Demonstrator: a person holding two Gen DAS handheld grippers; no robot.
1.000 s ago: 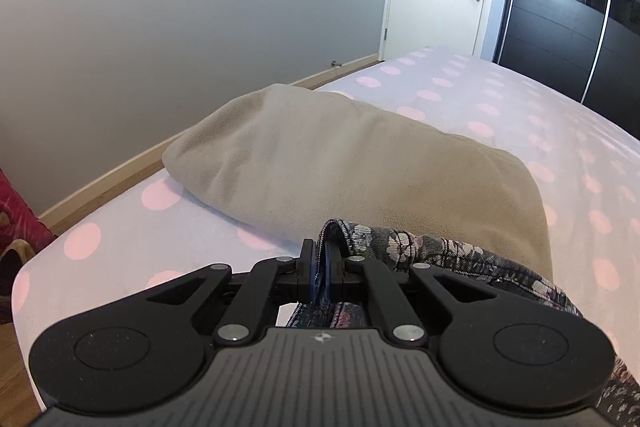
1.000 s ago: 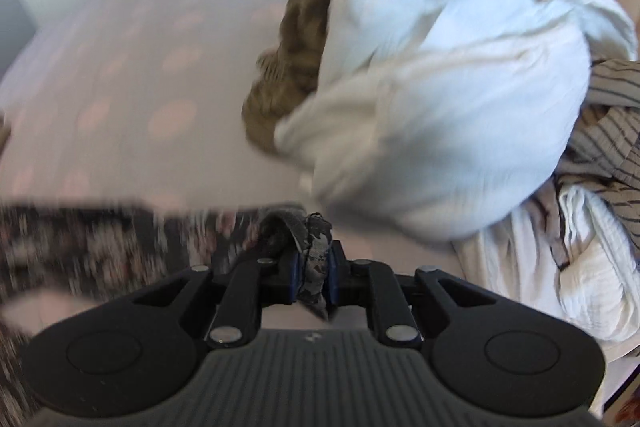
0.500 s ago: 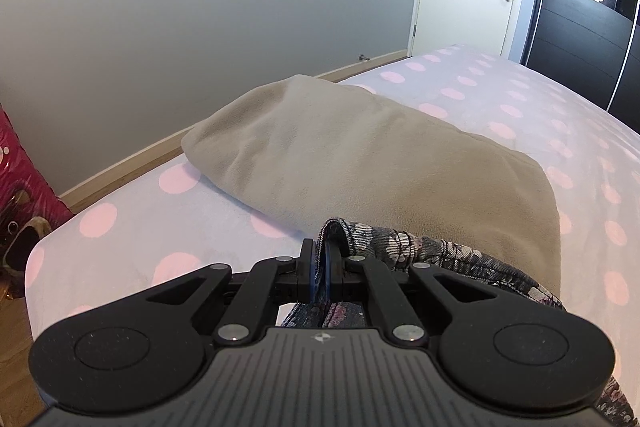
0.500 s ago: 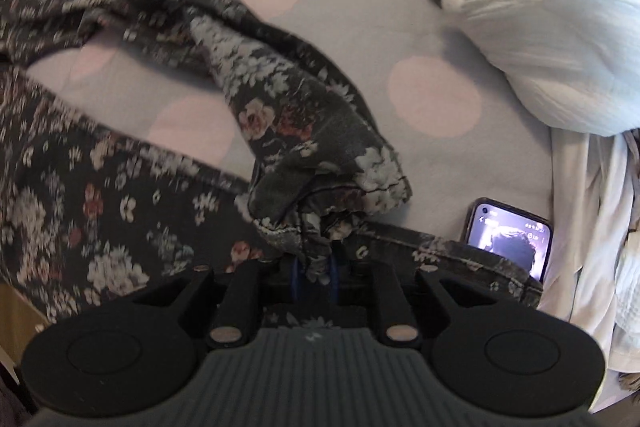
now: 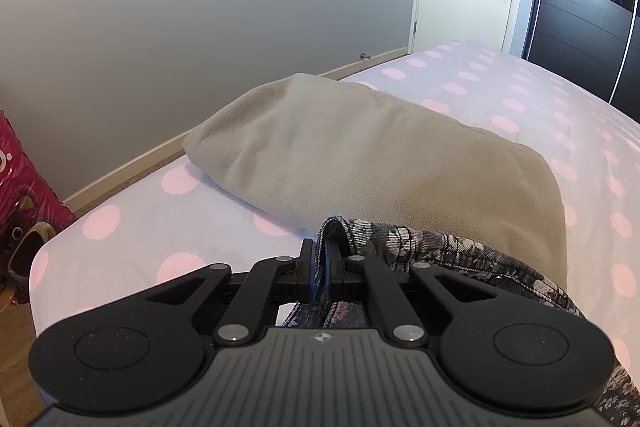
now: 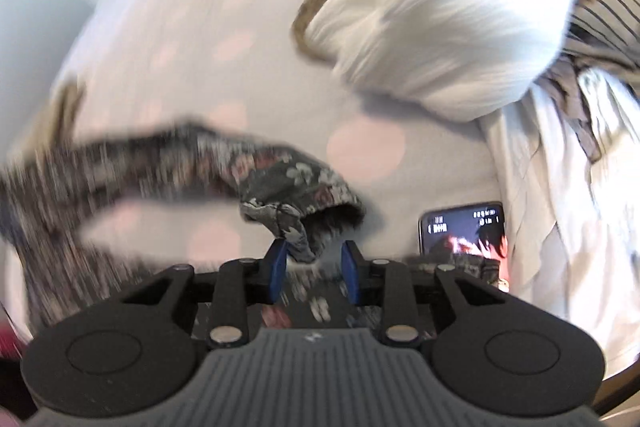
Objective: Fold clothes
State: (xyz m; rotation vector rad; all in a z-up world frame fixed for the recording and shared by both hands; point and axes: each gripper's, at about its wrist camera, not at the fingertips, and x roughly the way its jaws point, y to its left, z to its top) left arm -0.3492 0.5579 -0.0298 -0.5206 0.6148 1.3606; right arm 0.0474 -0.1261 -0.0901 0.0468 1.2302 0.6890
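Floral dark cotton, the floral garment [image 5: 420, 239], is the piece being worked; it lies across the near edge of the spotted bed [image 5: 132, 227], and every place below is told from that garment. Left of it, beyond the bed's edge, a pink bag [image 5: 24, 187] stands on the floor. Left gripper [image 5: 320, 275]: jaws closed tight on a hemmed edge of the garment, which bunches up between the blue pads and trails off to the right. Behind the garment sits a folded beige fleece [image 5: 360, 155]. Right gripper [image 6: 312, 273]: jaws parted, a cuff-like end of the garment [image 6: 280, 183] hanging just between them, touching the left pad at most (the picture is smeared with motion, so whether any grip remains I cannot tell; it looks let go). Right of the garment, a phone [image 6: 464, 231] lies with its screen lit, just beside the cloth; further right and behind, a heap of white clothes [image 6: 440, 19]. Judgement: the piece is mid-handling, one end held, the other loose. To do it well, keep the left pinch firm as an anchor, lay the loose end flat without twist, and keep cloth from dragging the phone.
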